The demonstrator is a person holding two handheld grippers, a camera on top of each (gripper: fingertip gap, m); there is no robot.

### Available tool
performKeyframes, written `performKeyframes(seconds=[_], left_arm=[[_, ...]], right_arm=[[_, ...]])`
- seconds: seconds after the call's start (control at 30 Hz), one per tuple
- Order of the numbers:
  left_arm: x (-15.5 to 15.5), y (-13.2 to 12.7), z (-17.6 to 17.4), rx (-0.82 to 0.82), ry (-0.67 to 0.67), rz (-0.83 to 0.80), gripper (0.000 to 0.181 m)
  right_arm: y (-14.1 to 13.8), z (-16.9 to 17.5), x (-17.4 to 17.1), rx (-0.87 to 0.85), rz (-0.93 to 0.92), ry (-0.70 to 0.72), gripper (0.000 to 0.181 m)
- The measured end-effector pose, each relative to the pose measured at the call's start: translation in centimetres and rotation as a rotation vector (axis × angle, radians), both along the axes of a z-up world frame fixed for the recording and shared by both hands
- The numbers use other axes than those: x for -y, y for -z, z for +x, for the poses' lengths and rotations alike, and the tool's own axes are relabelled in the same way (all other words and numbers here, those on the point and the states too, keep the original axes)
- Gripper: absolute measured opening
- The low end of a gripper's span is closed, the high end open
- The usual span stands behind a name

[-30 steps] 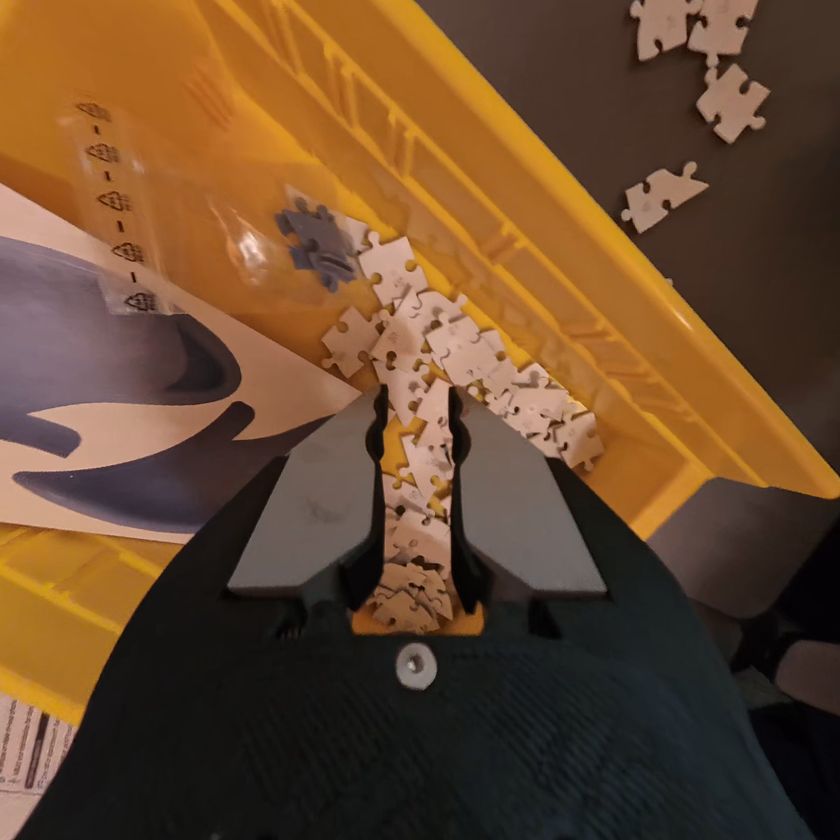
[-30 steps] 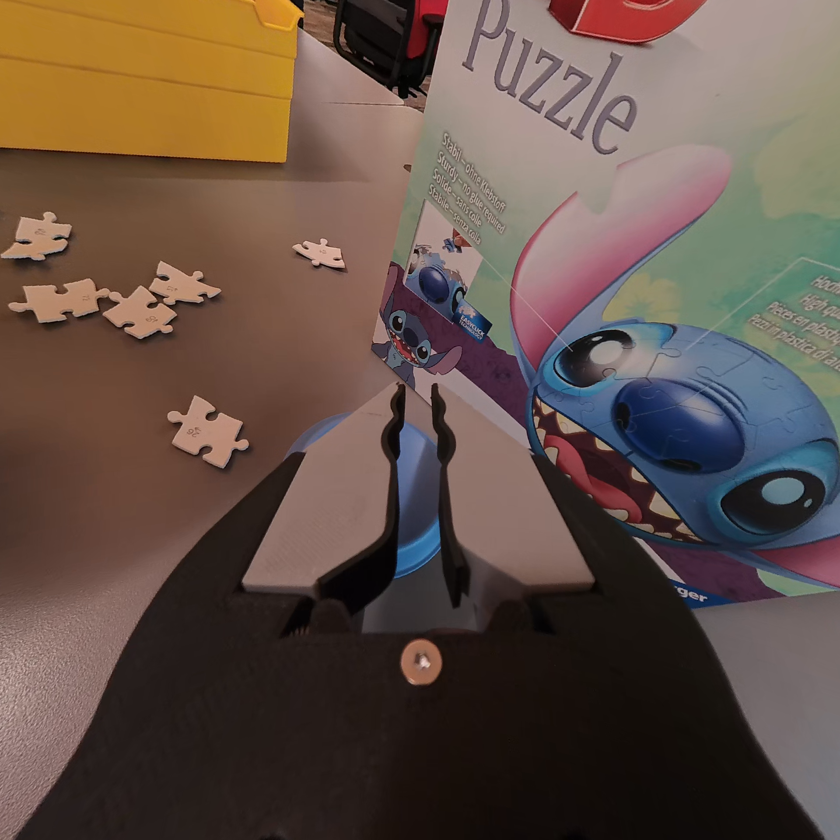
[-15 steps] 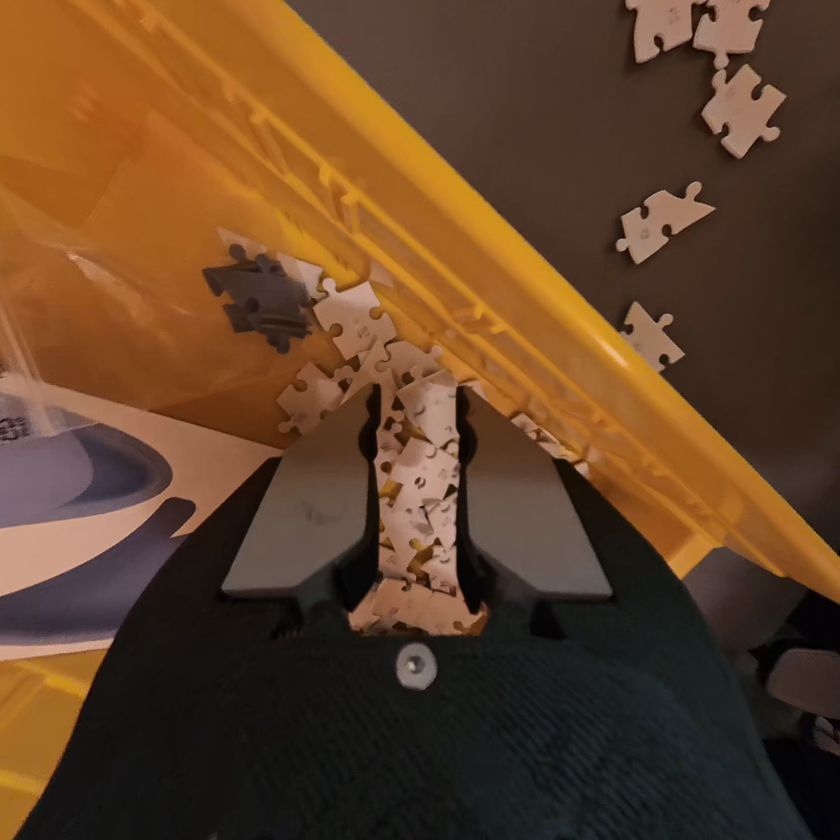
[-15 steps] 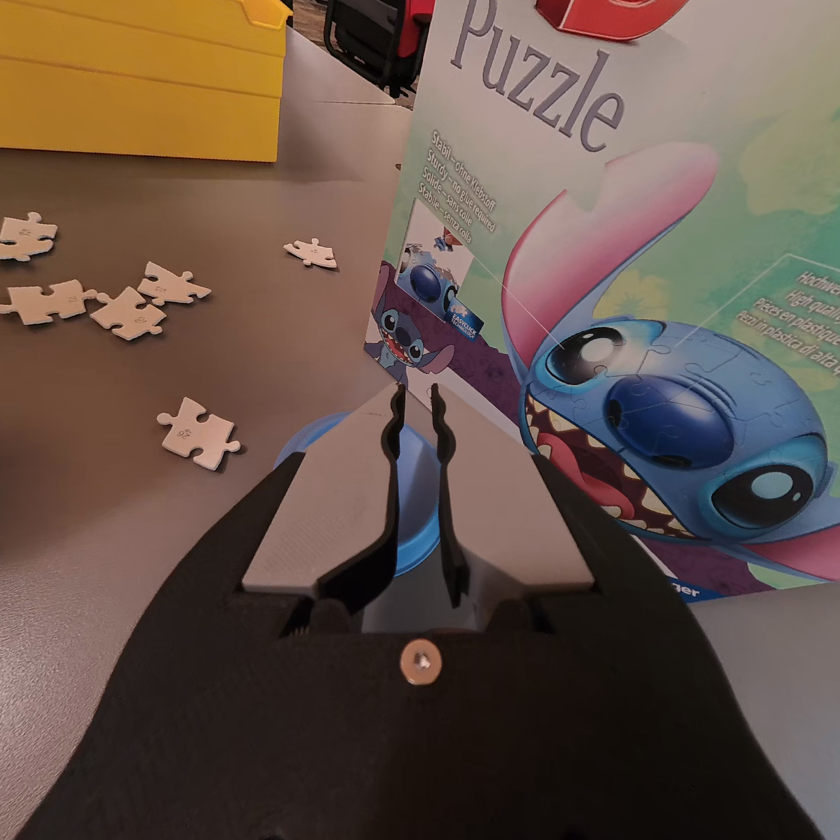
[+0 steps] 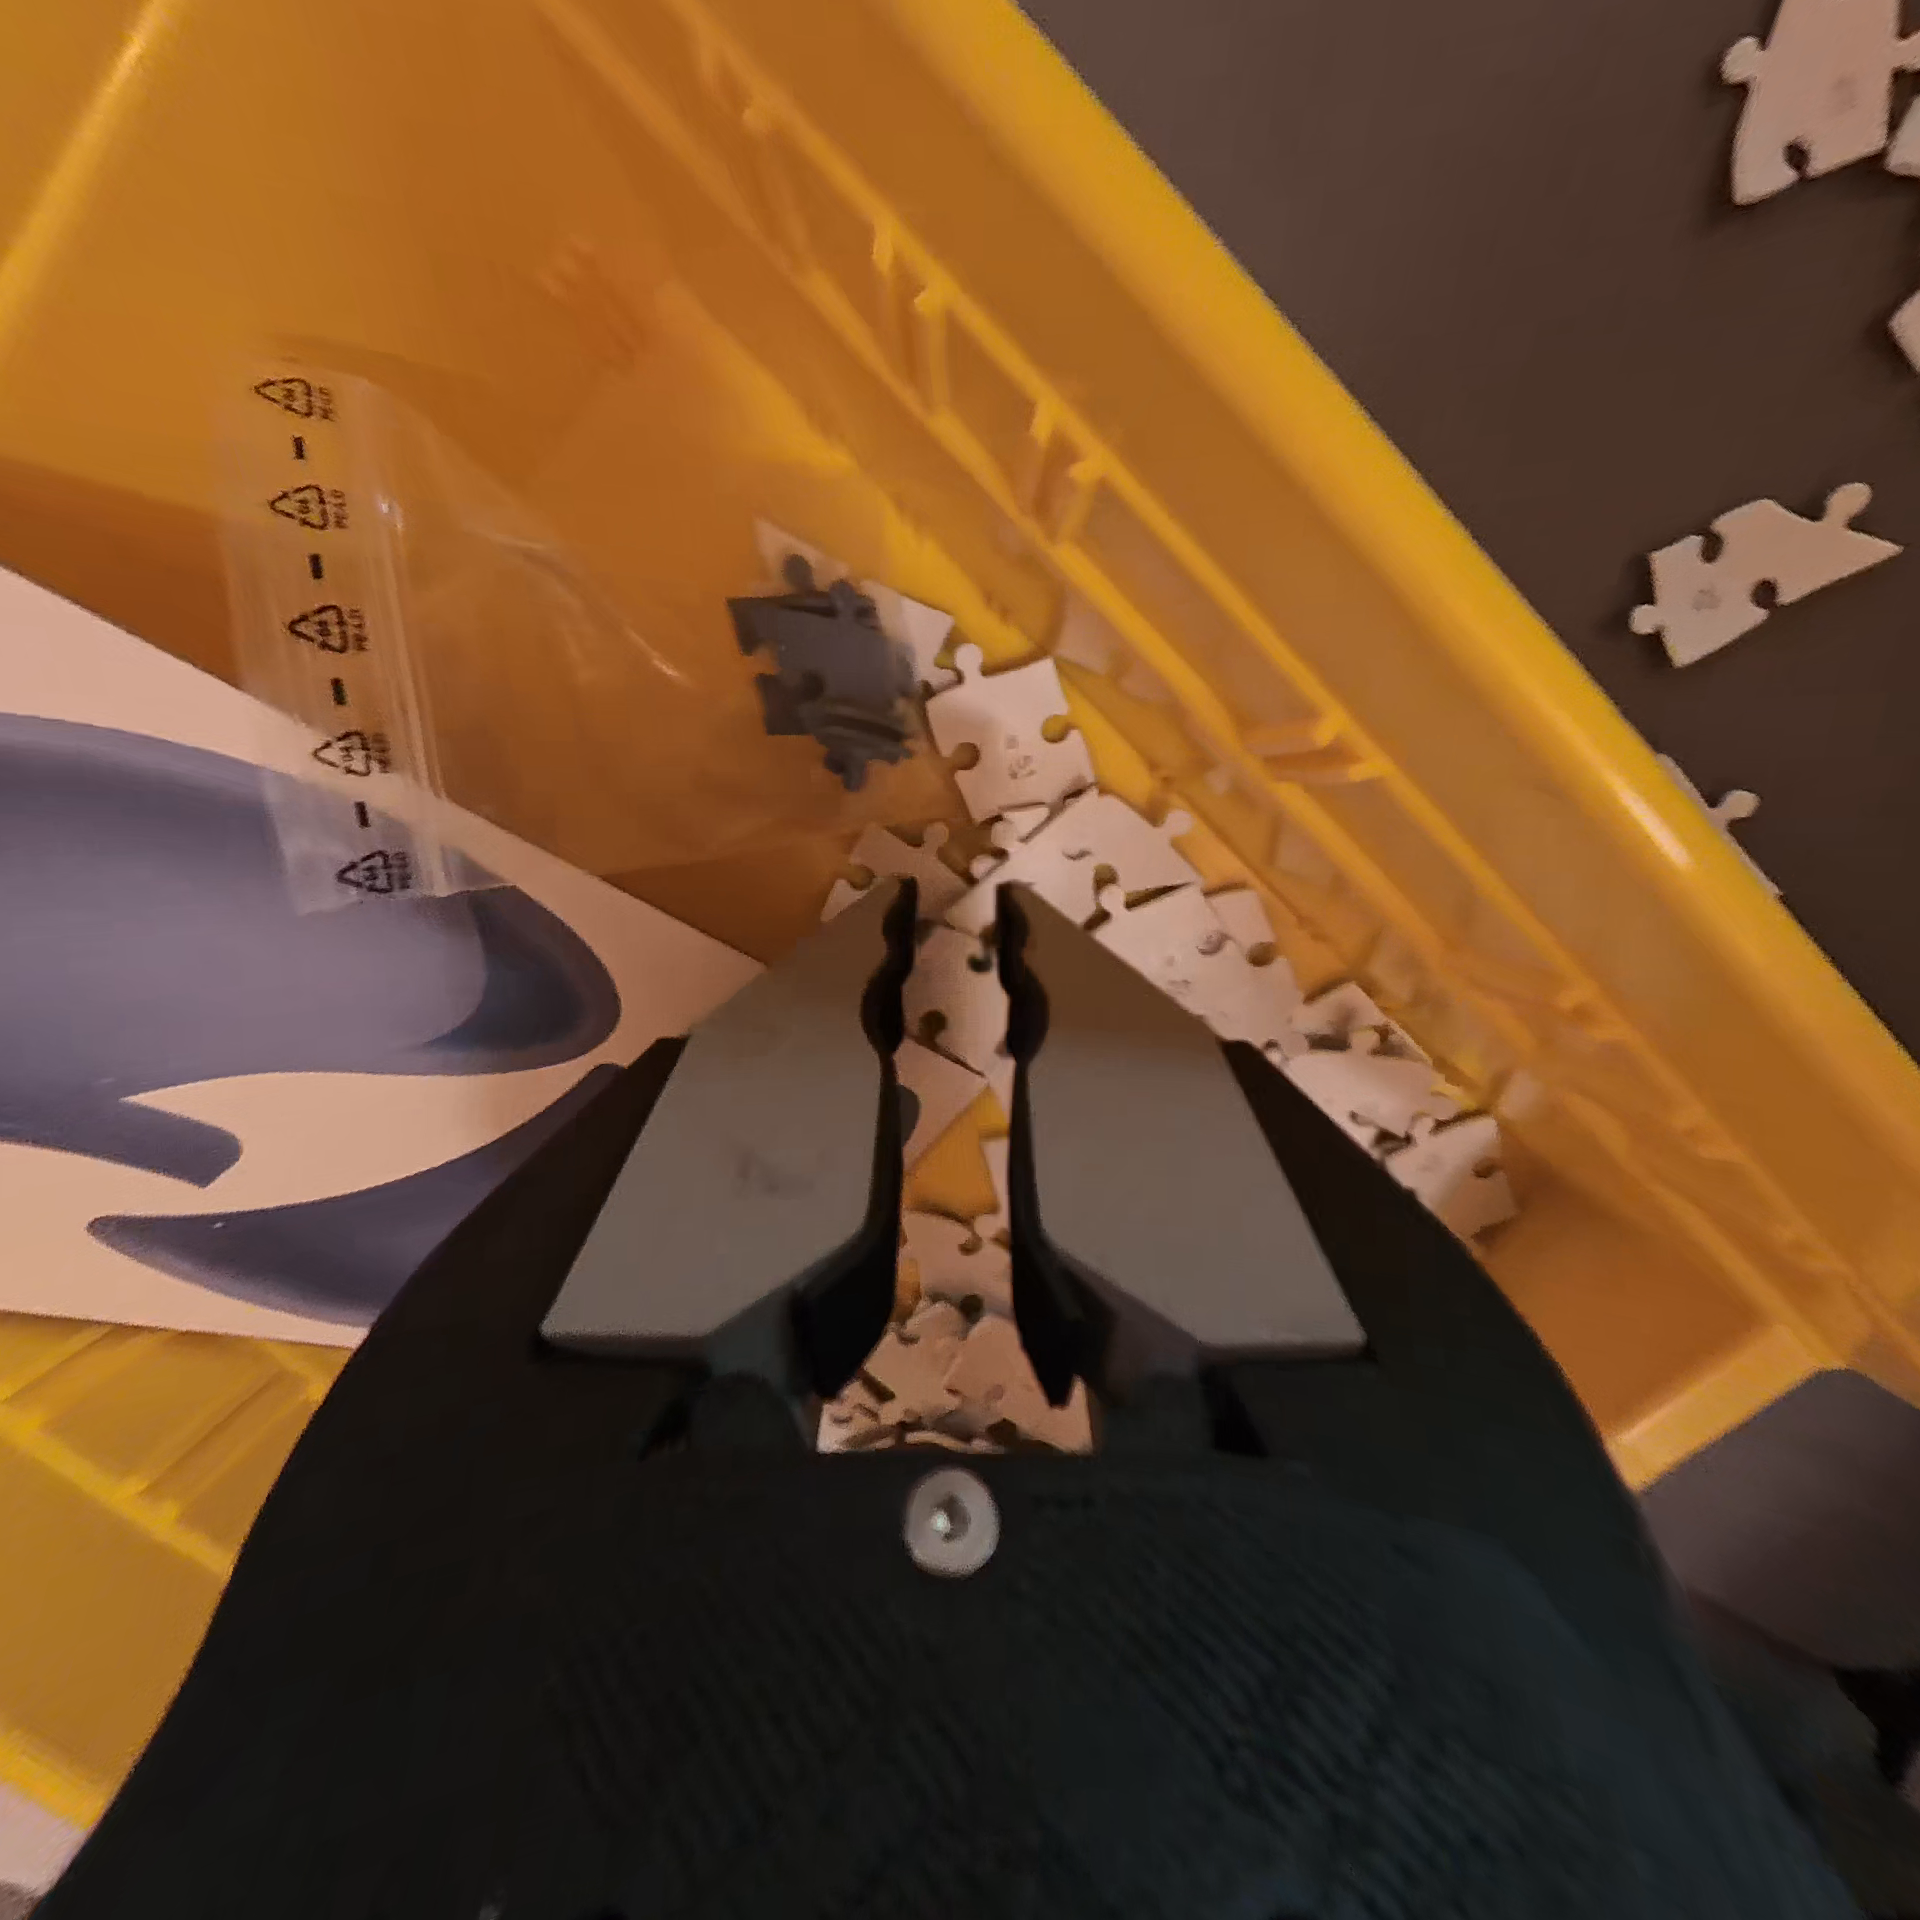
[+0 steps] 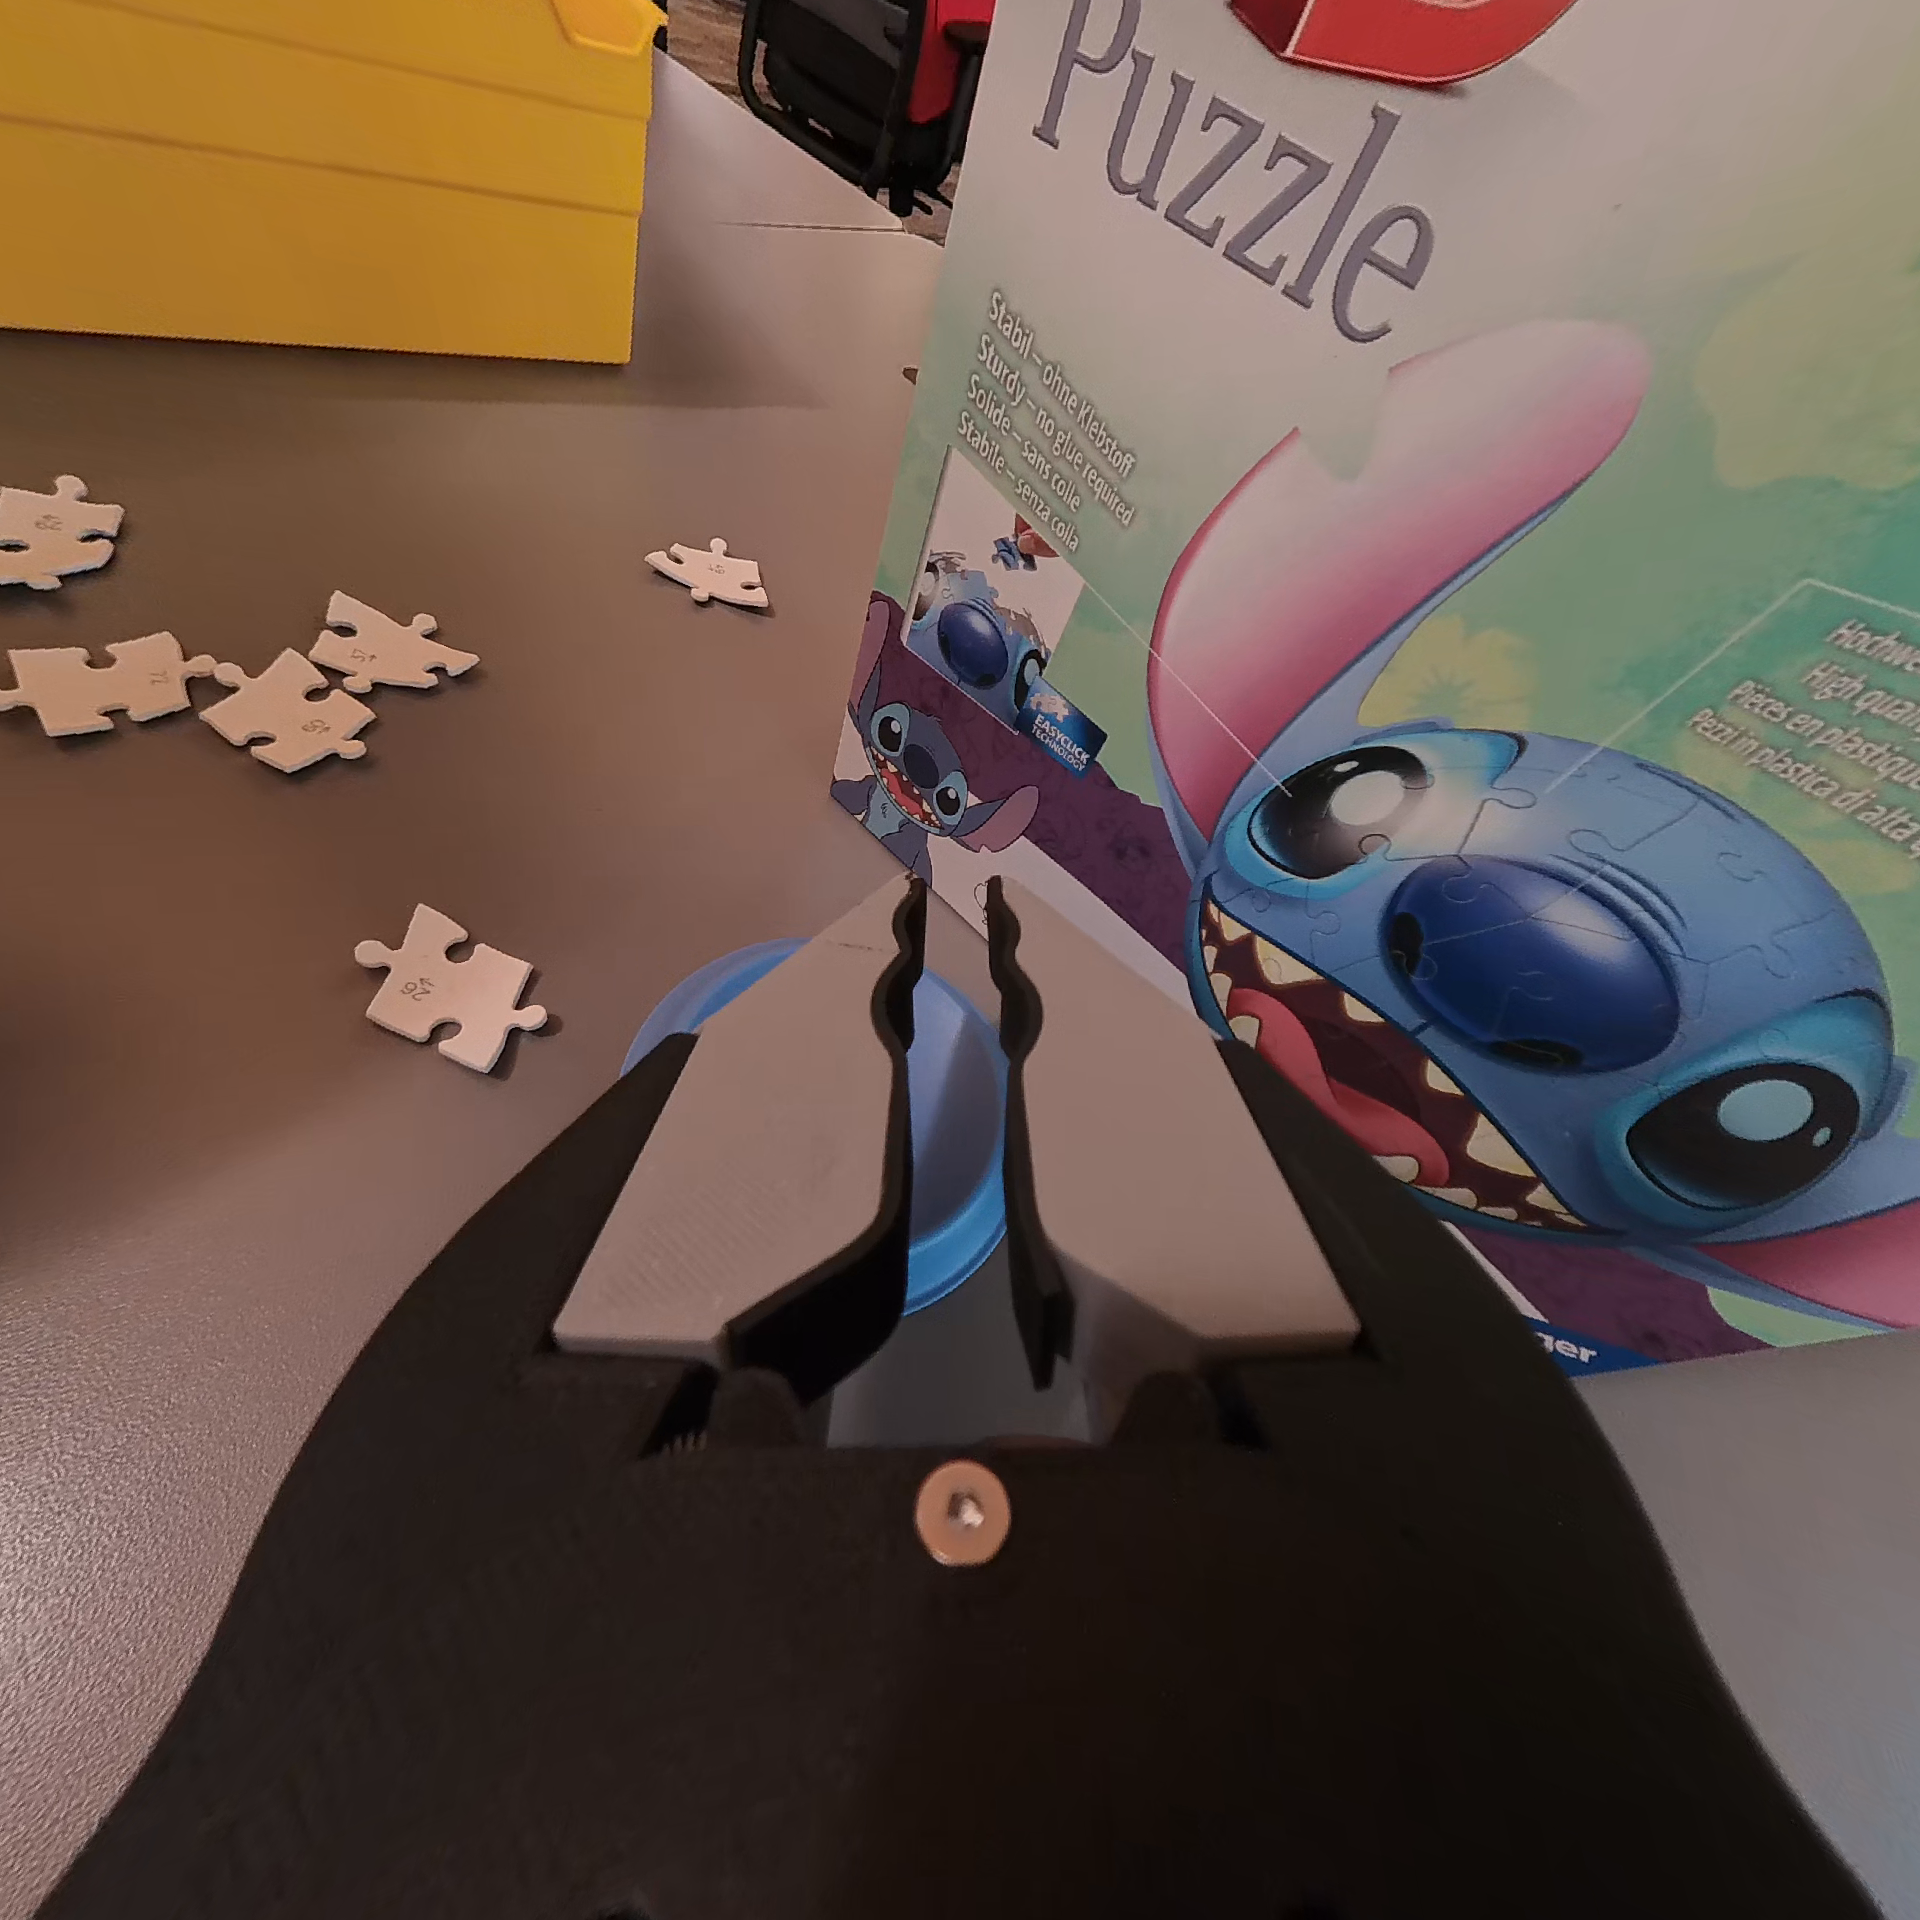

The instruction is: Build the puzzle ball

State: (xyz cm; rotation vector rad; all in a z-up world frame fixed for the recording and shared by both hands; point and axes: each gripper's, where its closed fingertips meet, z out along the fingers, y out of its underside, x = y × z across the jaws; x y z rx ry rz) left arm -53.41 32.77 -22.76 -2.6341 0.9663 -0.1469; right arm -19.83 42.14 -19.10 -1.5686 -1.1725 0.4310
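In the left wrist view my left gripper [image 5: 953,891] hangs over a pile of white puzzle pieces [image 5: 1195,935] in the corner of a yellow bin [image 5: 1455,520]. Its pads have narrowed on a white puzzle piece [image 5: 951,997] that spans the gap between them. A grey piece [image 5: 821,675] lies at the pile's far end. In the right wrist view my right gripper [image 6: 953,885] hovers over a blue stand [image 6: 956,1143] on the table. Its fingers stand slightly apart with nothing between the tips. Several loose white pieces [image 6: 447,987] lie on the grey table [image 6: 520,468].
The upright puzzle box [image 6: 1455,727] stands just beyond and to the right of the right gripper. A yellow bin [image 6: 312,208] sits at the far left. Inside the bin are a clear plastic bag [image 5: 416,582] and a printed sheet [image 5: 208,935]. More loose pieces [image 5: 1745,582] lie outside the bin. The grippers' ends are close to 35 centimetres from one another. The grey piece [image 5: 821,675] lies some 4 centimetres from my left tips, 35 centimetres from my right tips.
The left gripper dipped into the pile with its jaws wider, then narrowed on a white piece and drew back. The right gripper drifted slightly; its fingers did not change.
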Motion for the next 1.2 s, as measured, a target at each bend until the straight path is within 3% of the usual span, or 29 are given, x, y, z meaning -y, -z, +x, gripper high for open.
performKeyframes(seconds=[0.07,0.2,0.33,0.47,0.67,1.2], left_arm=[[0.3,-0.1,0.3,0.025,0.013,-0.011,0.023],[0.8,-0.7,0.2,0.037,0.032,-0.016,0.025],[3.3,-1.3,2.1,0.108,0.174,-0.069,0.022],[4.8,1.0,3.2,0.049,0.226,-0.176,0.031],[3.2,1.7,0.4,-0.121,0.142,-0.116,0.032],[2.9,-1.6,-1.9,-0.041,0.059,-0.044,0.03]], right_arm=[[0.0,0.0,0.0,0.001,0.0,0.0,0.008],[0.0,0.0,0.0,0.001,-0.001,0.0,0.008],[0.1,0.0,0.0,0.003,-0.003,-0.001,0.008],[0.1,0.0,0.0,0.004,-0.002,0.001,0.008],[0.1,0.0,0.0,0.005,-0.004,0.001,0.008],[0.2,0.0,-0.1,0.01,-0.002,0.003,0.008]])
